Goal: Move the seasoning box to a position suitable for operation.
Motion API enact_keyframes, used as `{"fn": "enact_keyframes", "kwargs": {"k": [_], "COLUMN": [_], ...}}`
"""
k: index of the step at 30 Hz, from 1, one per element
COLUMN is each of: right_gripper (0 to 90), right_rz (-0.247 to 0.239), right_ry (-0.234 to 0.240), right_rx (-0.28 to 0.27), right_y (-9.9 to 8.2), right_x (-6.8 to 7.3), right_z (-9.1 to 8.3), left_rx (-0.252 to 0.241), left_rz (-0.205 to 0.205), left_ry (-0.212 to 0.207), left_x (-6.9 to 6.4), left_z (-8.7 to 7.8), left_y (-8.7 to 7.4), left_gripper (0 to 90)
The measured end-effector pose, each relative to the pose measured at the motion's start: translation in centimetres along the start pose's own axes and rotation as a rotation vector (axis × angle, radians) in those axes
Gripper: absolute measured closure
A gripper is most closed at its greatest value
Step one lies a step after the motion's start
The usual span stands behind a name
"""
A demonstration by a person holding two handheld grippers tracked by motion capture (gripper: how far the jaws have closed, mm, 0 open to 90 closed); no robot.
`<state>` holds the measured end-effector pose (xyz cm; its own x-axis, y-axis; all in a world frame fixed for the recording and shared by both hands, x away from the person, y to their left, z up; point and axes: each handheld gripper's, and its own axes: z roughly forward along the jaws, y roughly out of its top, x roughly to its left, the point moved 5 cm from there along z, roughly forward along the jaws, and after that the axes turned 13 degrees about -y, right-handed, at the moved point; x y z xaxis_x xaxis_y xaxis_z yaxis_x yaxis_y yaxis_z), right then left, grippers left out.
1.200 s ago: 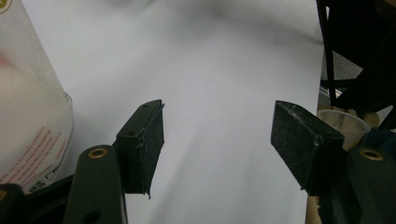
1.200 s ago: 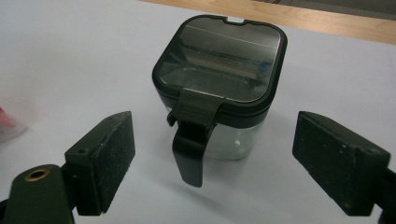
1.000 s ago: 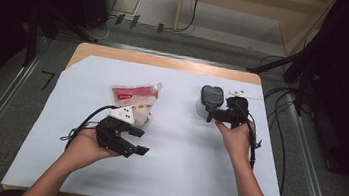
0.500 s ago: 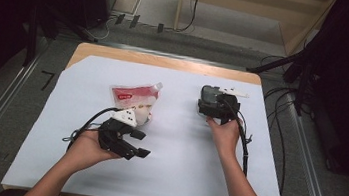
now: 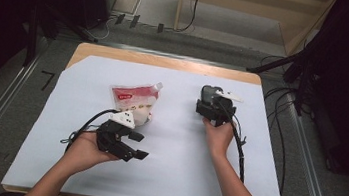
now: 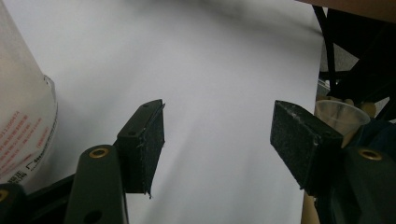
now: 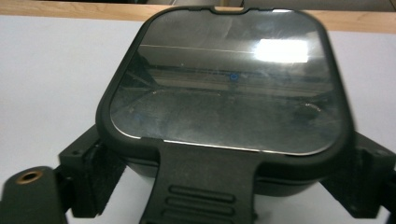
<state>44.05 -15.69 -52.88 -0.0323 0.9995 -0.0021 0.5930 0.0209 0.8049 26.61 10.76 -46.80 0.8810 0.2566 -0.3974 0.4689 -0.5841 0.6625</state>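
A black box with a clear lid stands on the white sheet at the right. My right gripper has come down around it. In the right gripper view the box sits between the open jaws, and the pads stand close beside its two sides. A white pouch with red print lies left of centre. Just in front of the pouch my left gripper rests in the hand and points right. Its jaws are open with nothing between them, and the pouch shows at their left.
The sheet covers a wooden table with metal rails and a dark floor around it. Cables trail from both grippers. A clear plastic cup shows past the right edge of the sheet in the left gripper view.
My right gripper has moved left and down from beside the black box until its jaws stand on either side of it. The left gripper and the pouch have stayed put.
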Motion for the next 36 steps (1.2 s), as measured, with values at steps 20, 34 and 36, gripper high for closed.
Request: {"fn": "enact_keyframes", "kwargs": {"k": [20, 34, 36], "right_gripper": [14.7, 16.0, 15.9], "right_rz": [-0.039, -0.044, -0.047], "right_ry": [-0.016, 0.017, 0.018], "right_rx": [-0.042, -0.038, -0.044], "right_y": [-0.4, 0.1, 0.2], "right_x": [-0.1, -0.5, -0.6], "right_z": [1.4, 0.8, 0.5], "left_rx": [-0.030, -0.031, -0.031], "left_rz": [-0.023, -0.025, -0.019], "left_ry": [0.007, 0.004, -0.001], "left_x": [0.0, 0.3, 0.5], "left_z": [-0.7, -0.8, -0.8], "left_y": [-0.5, -0.3, -0.3], "left_gripper": [36.4, 36.5, 36.5]}}
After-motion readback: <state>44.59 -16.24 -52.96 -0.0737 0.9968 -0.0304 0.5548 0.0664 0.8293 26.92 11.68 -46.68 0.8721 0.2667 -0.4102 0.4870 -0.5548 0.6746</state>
